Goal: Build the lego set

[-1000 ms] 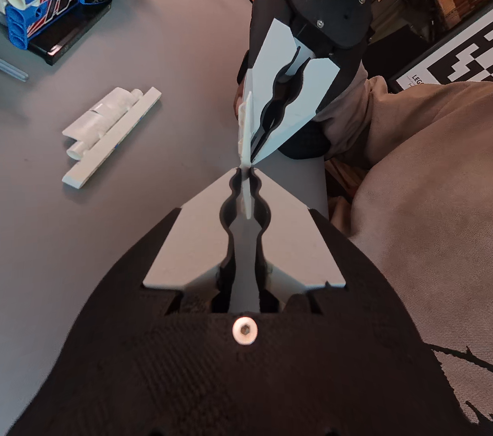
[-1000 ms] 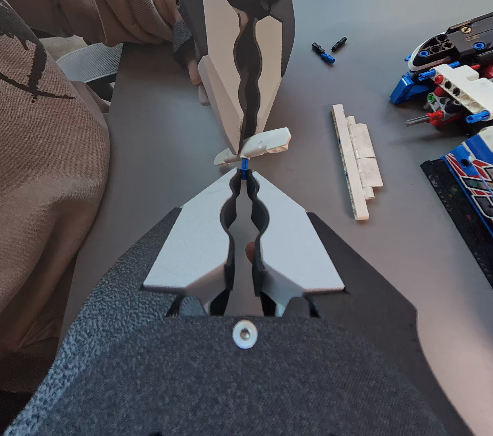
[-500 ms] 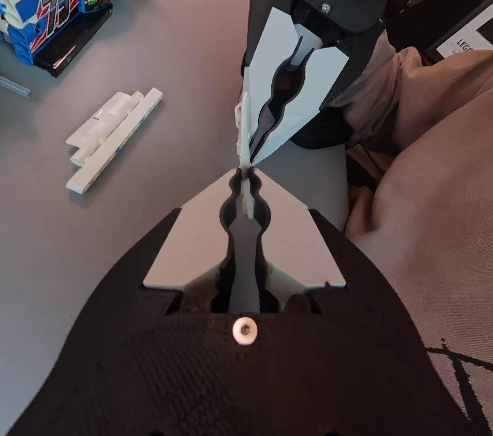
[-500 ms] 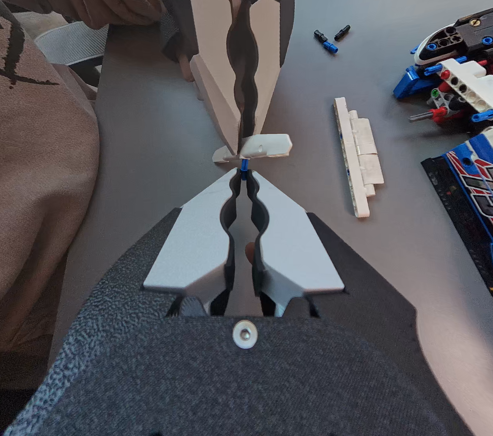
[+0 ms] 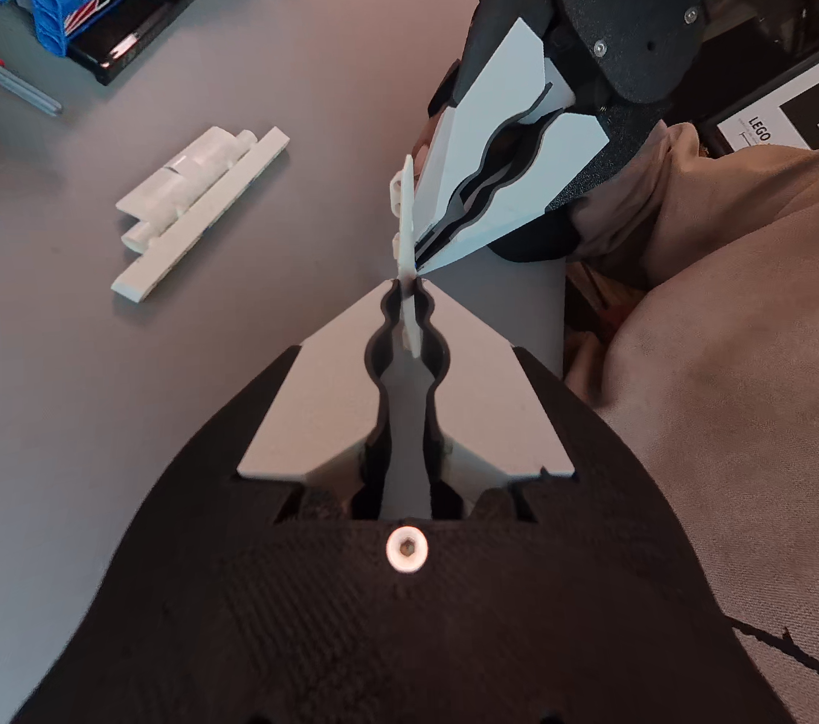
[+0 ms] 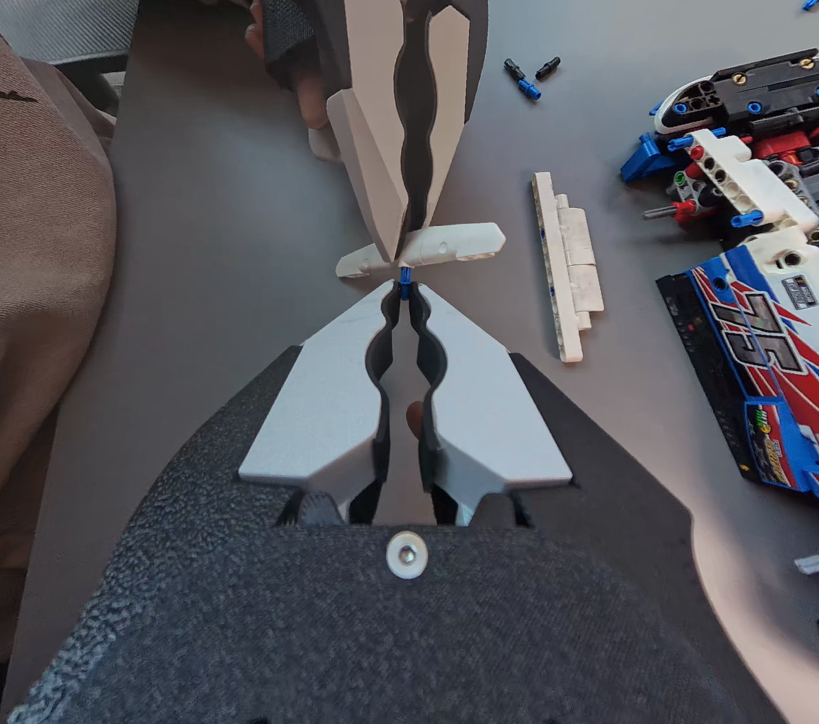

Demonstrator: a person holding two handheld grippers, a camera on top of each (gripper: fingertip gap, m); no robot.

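Two grippers meeting tip to tip above grey table (image 6: 221, 171). Right gripper (image 6: 404, 290) clenched on small blue pin (image 6: 404, 279), pin end touching underside of white panel piece (image 6: 425, 248). Left gripper (image 5: 405, 286) pinching that panel edge-on, held off the table. Beyond: white beam assembly (image 6: 567, 264) lying flat; loose black and blue pins (image 6: 527, 76); partly built car (image 6: 731, 171) and stickered body panel (image 6: 753, 357) at right edge. Risks, judged: thin grip on panel, so push from pin could pivot or slip it; pin off-axis to hole would jam or pop free; dropped pin likely to roll.
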